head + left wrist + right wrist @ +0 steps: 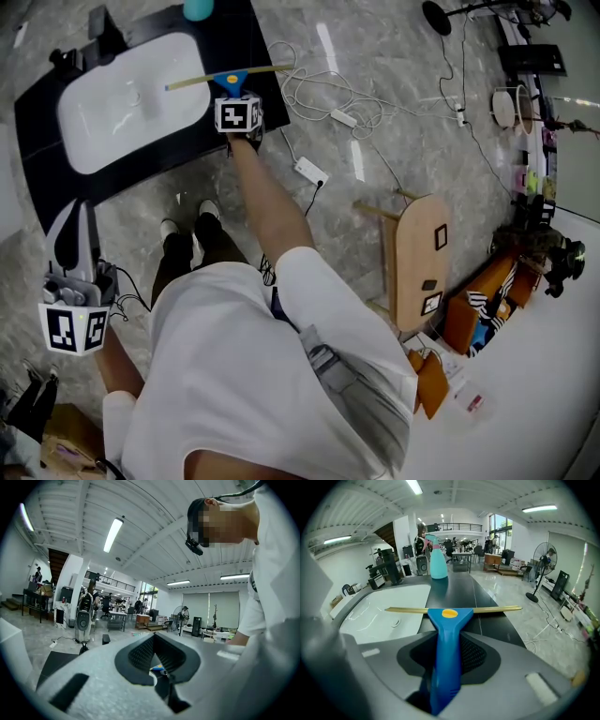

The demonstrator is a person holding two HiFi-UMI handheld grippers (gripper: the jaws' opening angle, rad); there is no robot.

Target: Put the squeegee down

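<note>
My right gripper (232, 93) (449, 641) is shut on the blue handle of the squeegee (228, 79) (449, 620). The squeegee's yellow blade lies crosswise over the black countertop (239, 33) (492, 620), and its left end reaches over the white sink (112, 122) (384, 613). Whether the blade touches the surface I cannot tell. A teal spray bottle (198, 8) (438, 564) stands on the counter behind it. My left gripper (73, 239) (153, 637) hangs low at the left, away from the sink, its jaws together with nothing between them.
White cables and a power strip (309, 171) lie on the marble floor right of the counter. A wooden stool (417, 258) stands further right. A faucet (98, 28) sits at the sink's far side. A standing fan (541, 564) is in the background.
</note>
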